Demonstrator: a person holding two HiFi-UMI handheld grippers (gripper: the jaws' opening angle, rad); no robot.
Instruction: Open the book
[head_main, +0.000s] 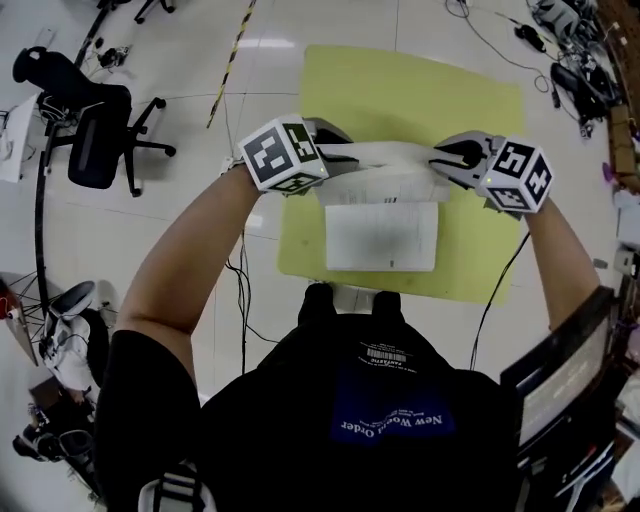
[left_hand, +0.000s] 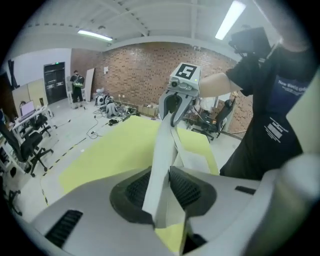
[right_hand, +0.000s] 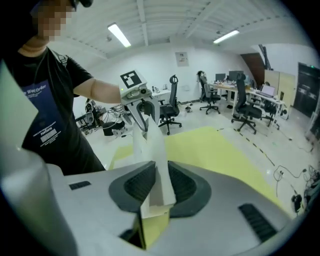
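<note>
A white book hangs in the air over the yellow mat, with its upper part stretched between my two grippers and a pale page or cover drooping toward me. My left gripper is shut on the book's left end, and the left gripper view shows the white sheets pinched between its dark pads. My right gripper is shut on the right end, where a thin stack of pages sits between its pads. Each gripper view shows the other gripper facing it at the book's far end.
The yellow mat lies on a pale floor. A black office chair stands at the left, and cables trail beside my left side. A dark screen is at lower right, and more cables and gear lie at the top right.
</note>
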